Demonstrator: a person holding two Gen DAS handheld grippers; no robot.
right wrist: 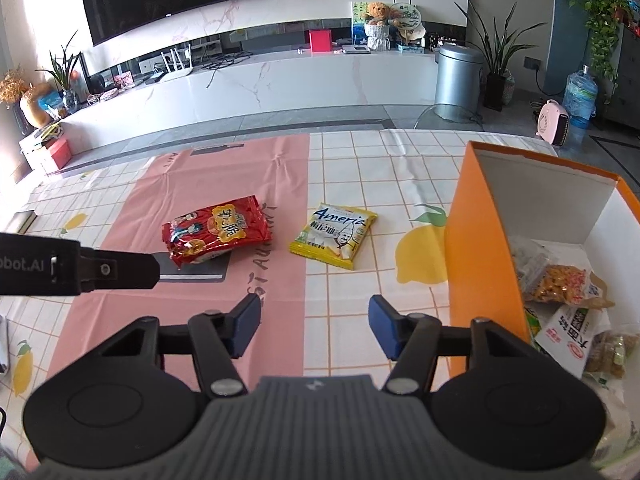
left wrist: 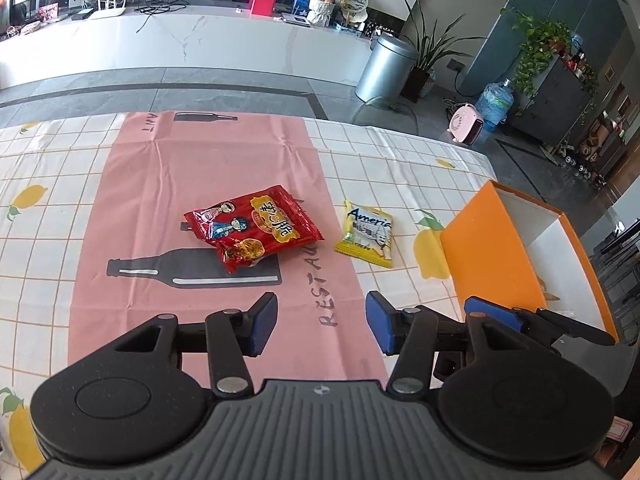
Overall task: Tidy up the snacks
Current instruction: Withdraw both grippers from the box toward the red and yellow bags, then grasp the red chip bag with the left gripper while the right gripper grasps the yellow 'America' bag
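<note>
A red snack packet lies on the pink mat. A small yellow-and-white packet lies to its right on the checked cloth. At the right stands an orange box, open at the top, with several packets inside. My left gripper hovers open and empty, short of the red packet. My right gripper also stands open and empty, short of the yellow packet. In the left wrist view the right gripper's blue-padded finger shows beside the box.
The table's far edge drops to a grey floor with a white marble cabinet behind. A metal bin, plants, a water jug and a pink heater stand far right. The left gripper's dark arm crosses the right wrist view at left.
</note>
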